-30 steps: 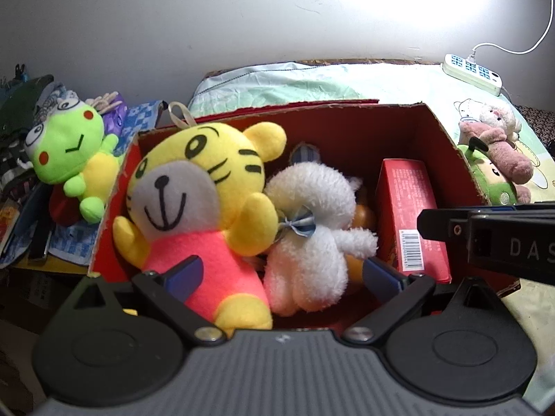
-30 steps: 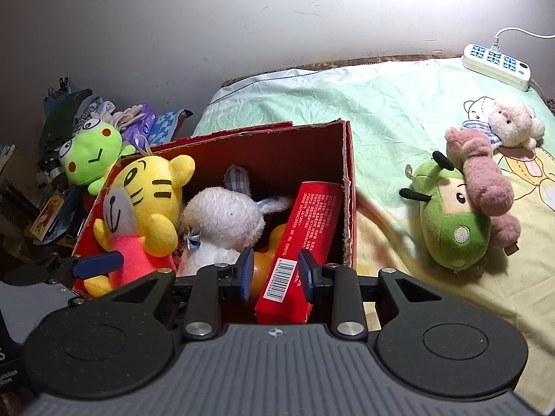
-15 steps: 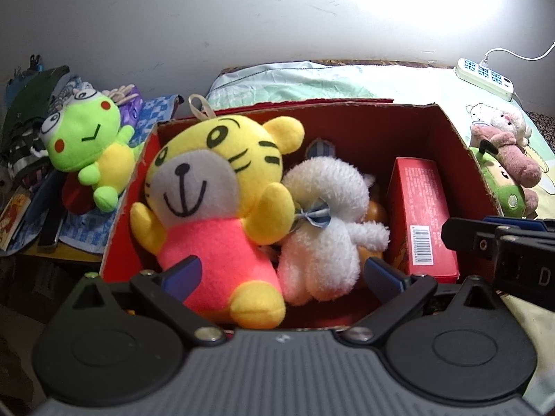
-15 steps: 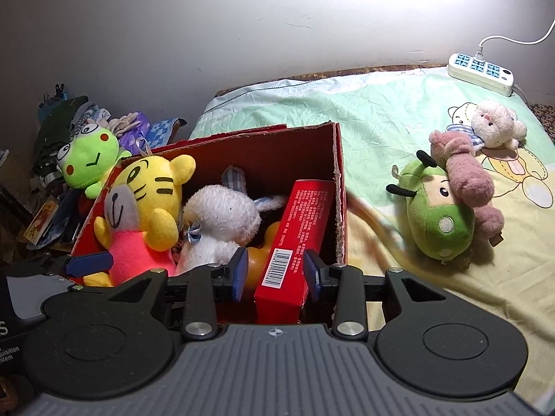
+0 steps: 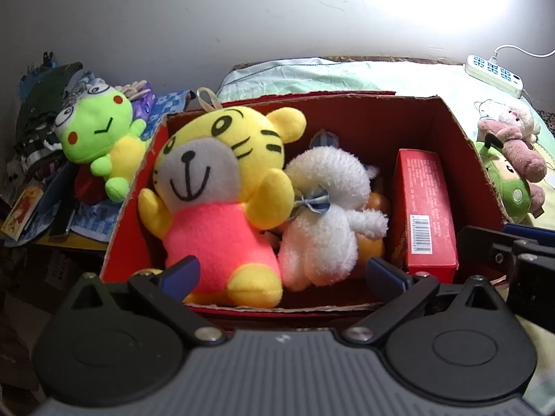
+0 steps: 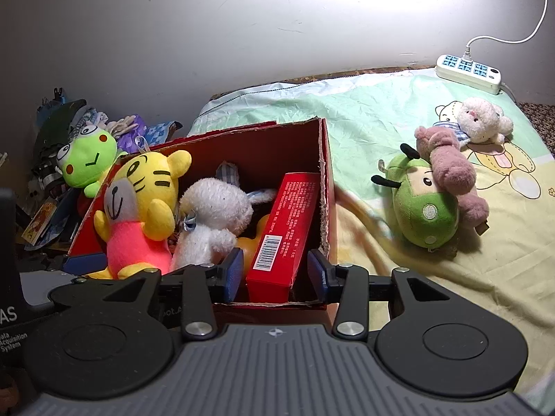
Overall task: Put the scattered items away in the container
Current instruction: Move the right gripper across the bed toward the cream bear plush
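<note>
Red cardboard box [image 6: 324, 187] holds a fuzzy tiger toy [image 6: 142, 208] and a slim red carton [image 6: 286, 228]. Right gripper [image 6: 274, 274] opening, pads clear of the carton between them; left gripper [image 5: 281, 274] wide, empty.

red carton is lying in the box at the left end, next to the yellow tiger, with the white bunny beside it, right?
Not quite. The red carton is at the right end of the box, against its right wall, not next to the yellow tiger. The white bunny lies between them. The right wrist view shows it.
</note>
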The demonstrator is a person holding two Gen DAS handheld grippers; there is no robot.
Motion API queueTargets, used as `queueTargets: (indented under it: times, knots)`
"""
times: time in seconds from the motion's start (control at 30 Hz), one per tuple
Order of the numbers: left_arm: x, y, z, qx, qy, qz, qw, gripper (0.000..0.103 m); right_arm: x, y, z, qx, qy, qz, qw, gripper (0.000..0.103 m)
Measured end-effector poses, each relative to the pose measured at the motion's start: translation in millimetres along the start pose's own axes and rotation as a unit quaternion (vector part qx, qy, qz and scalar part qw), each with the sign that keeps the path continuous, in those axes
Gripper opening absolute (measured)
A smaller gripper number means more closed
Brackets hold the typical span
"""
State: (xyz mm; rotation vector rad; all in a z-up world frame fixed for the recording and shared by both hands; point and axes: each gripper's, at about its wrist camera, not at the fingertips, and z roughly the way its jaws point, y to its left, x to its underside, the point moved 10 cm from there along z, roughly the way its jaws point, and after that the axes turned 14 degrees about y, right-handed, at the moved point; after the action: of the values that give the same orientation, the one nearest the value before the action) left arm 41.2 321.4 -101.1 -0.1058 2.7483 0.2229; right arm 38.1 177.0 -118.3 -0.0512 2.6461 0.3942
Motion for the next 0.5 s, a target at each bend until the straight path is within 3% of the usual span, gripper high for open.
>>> queueTargets:
  times: [0.3, 0.5]
  knots:
    - [-5.2, -6.2, -17.1, -0.012, -0.004, -0.033, 0.9994, 0.102, -5.9, -5.8, -11.3, -0.034, 0.002, -0.024, 0.999, 0.045]
    - [-10.0, -26.2, -32.6, -0.020, -0.013, -0.046, 0.9986, 0.102, -12.7, -32.0, -28.9, -0.035, -0.014, -0.028, 0.999, 0.048]
